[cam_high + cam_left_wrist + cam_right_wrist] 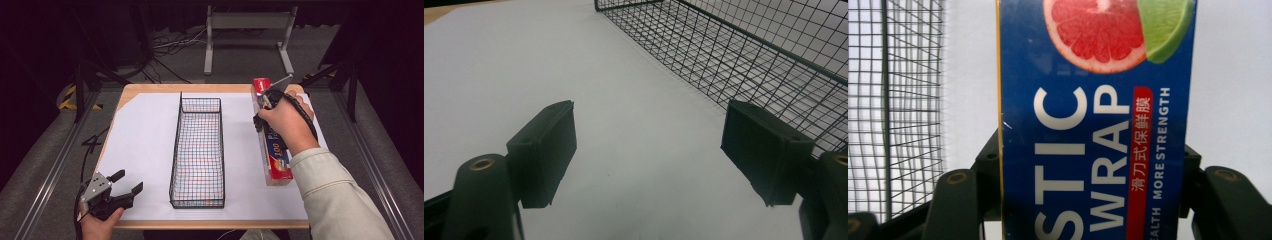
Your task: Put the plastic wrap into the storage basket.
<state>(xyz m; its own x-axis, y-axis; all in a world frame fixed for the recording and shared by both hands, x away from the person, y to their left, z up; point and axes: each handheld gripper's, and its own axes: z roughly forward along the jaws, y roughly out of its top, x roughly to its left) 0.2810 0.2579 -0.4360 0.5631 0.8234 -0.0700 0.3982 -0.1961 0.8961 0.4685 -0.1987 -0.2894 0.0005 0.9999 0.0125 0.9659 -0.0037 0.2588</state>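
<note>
A long plastic wrap box, blue and red with fruit pictures, lies lengthwise at the right of the white sheet. My right gripper is shut on it around its middle, under the person's hand. In the right gripper view the blue face of the plastic wrap box stands between the two black jaws, which press on both its sides. A black wire basket, long and empty, stands in the middle of the table. My left gripper rests open near the front left corner, its fingers apart over bare paper beside the wire basket.
A white sheet covers most of the wooden table. Beyond the far edge stand a grey metal frame and loose cables on the floor. Dark rails run along both sides of the table.
</note>
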